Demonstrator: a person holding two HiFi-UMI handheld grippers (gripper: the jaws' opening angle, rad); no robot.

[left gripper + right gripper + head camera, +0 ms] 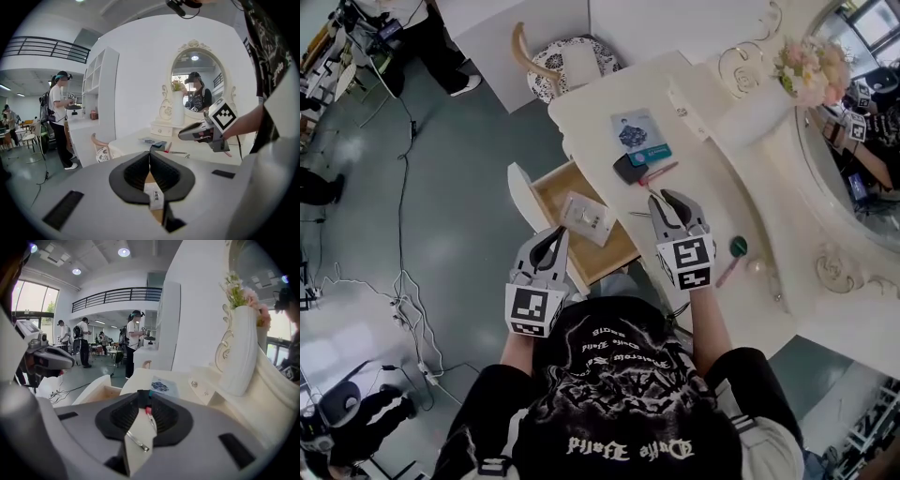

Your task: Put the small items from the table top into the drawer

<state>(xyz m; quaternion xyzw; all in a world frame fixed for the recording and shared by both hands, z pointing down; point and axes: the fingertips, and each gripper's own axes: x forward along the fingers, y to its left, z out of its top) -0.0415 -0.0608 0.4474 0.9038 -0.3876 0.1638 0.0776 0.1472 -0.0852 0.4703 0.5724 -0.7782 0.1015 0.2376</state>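
Observation:
On the cream vanity top (609,84) lie a blue-printed card (635,129), a teal item (650,155), a black item (628,170), a red pen (660,172) and a thin metal clip (639,214). A green round item (738,246) and a pink pen (727,273) lie nearer me on the right. The open drawer (546,187) holds a white box (587,217). My right gripper (667,197) hovers over the table beside the clip, jaws slightly apart and gripping nothing; the clip (135,440) and red pen tip (148,410) show through its gap (144,397). My left gripper (553,234) hangs shut and empty over the drawer's front.
A white vase with pink flowers (806,70) stands at the back by the oval mirror (862,122). A chair with a patterned cushion (567,64) sits beyond the table's far end. Cables run over the grey floor (403,281) at left. People stand in the hall behind.

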